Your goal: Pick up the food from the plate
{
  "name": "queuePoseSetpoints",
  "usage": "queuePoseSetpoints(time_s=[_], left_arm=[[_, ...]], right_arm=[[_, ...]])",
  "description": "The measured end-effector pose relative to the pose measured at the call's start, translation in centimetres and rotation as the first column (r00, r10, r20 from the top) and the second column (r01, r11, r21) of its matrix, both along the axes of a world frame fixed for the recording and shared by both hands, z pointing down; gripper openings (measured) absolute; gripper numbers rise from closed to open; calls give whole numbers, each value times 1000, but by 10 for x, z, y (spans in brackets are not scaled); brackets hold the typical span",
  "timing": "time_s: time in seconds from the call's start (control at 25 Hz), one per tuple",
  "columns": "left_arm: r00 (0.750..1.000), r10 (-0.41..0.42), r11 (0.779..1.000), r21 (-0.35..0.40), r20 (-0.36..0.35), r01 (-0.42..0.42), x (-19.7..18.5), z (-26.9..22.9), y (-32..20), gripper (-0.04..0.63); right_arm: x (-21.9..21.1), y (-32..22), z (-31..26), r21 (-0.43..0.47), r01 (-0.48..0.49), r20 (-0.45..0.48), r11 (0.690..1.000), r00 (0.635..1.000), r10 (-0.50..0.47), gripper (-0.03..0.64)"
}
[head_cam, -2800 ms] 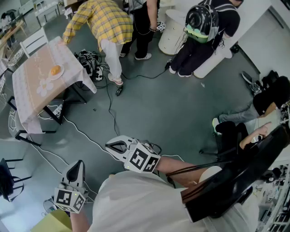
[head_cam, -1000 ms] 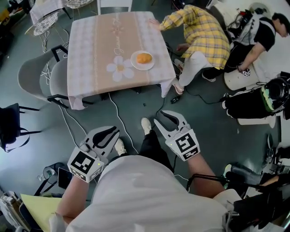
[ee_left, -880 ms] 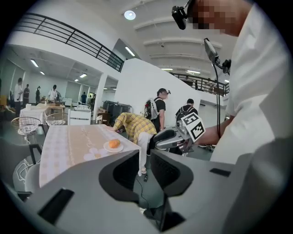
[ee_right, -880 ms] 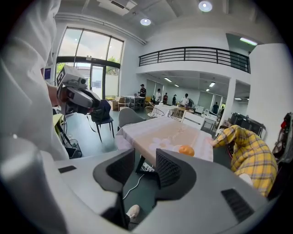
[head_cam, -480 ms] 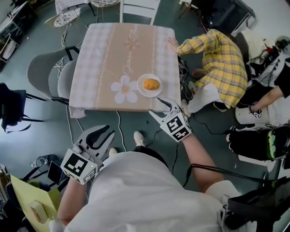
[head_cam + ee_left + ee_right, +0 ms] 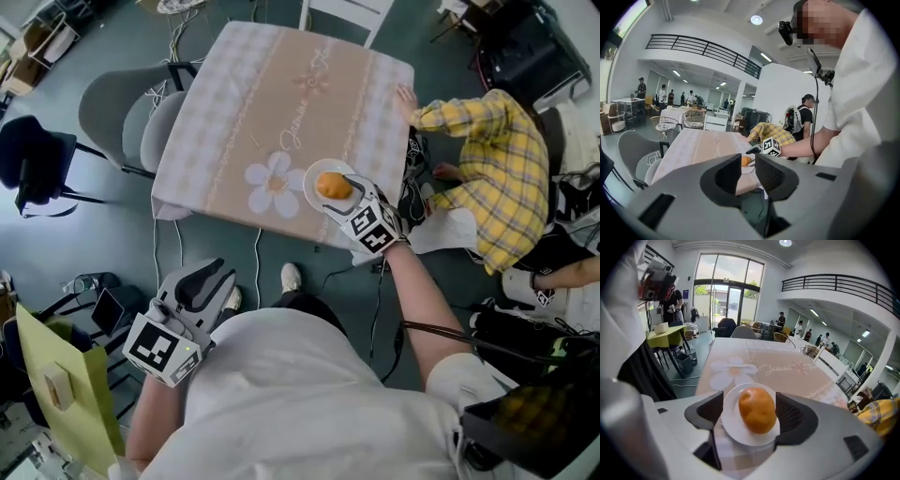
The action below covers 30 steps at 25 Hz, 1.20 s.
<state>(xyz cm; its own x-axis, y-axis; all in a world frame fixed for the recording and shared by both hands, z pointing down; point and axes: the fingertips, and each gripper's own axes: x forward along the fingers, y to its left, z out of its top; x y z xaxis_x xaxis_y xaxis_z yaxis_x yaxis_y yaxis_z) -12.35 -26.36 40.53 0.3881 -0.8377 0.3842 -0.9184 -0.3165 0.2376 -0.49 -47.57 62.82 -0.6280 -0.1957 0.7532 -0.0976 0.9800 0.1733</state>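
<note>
Plate (image 6: 310, 193) near table (image 6: 281, 103) edge

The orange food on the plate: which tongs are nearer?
Right. The right tongs are at the plate, jaws opening either side of the orange food, not gripping it. The left tongs hang near the person's body, off the table.

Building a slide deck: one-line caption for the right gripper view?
Right gripper, jaws opening, with the orange food on its white plate between them, untouched.
</note>
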Motion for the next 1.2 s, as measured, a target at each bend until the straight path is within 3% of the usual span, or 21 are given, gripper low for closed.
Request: queuePoseSetpoints(time_s=[0.32,0.6,1.2], left_arm=[[997,-72,997,-30,8,73,-7,4,-8,83],[996,-92,995,-28,18,92,-19,5,-9,83],[999,43,998,47,15,-43,-43,-9,21,81]], right_arm=[[-5,-24,46,-4,72,-122,997,990,-72,351],[-9,-27,50,-34,44,-120,998,992,-48,353],[-5,16,-16,-18,-154,-19,988,988,154,353]])
